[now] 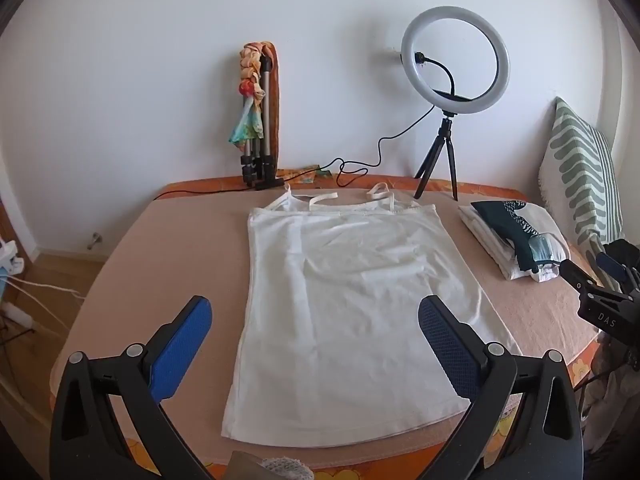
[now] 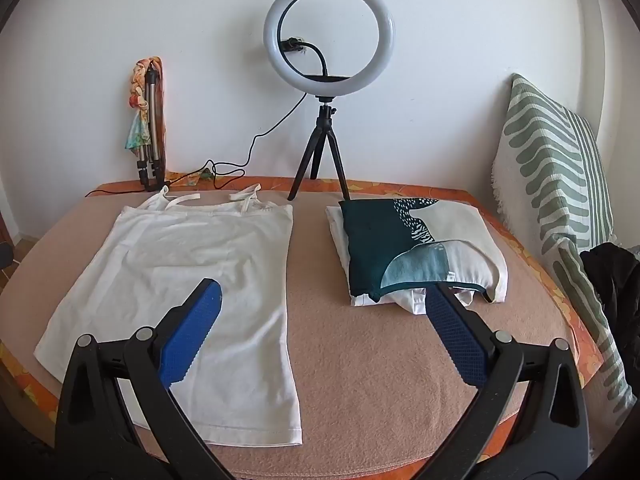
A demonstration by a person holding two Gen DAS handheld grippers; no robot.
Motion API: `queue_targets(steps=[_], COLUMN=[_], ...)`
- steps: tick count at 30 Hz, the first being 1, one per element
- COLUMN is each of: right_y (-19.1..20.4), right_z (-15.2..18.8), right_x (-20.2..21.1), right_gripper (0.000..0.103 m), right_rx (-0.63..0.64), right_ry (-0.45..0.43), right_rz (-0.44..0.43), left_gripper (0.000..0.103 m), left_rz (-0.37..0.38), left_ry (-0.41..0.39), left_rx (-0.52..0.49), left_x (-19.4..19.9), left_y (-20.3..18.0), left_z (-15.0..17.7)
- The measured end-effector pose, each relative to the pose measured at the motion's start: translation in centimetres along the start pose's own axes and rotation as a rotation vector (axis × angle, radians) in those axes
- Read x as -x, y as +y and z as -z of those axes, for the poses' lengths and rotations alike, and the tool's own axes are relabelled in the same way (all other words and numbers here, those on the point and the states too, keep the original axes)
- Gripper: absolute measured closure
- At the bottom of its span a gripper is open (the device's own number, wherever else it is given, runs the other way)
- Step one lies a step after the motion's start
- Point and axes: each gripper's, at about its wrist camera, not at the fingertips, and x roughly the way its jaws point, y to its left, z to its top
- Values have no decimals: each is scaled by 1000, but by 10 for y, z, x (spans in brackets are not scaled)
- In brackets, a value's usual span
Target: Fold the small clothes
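2 grippers in my feeds, both empty. Folded tripod (image 2: 150,128) leans on the wall far left. White camisole (image 1: 340,300) lies flat on the pink blanket (image 2: 360,360), straps toward the wall. Left gripper (image 1: 316,320) hangs over its hem, jaws wide; right gripper (image 2: 324,304) likewise spread. Ring light (image 2: 328,32) behind, folded clothes stack (image 2: 416,252) right of the camisole, striped pillow (image 2: 556,168) far right.

White camisole (image 1: 344,300) lies flat, unfolded, straps away.
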Motion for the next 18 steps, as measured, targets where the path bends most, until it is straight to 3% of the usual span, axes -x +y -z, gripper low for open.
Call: queue_targets(steps=[18], right_y=[3], right_z=[1], right_x=[-4], right_gripper=[0], right_rx=[10], right_ry=[4], right_rz=[-17], left_gripper=[0], left_rz=[-41], left_ry=[-46], left_rx=[-4], left_x=[8], left_y=[3], left_z=[-5])
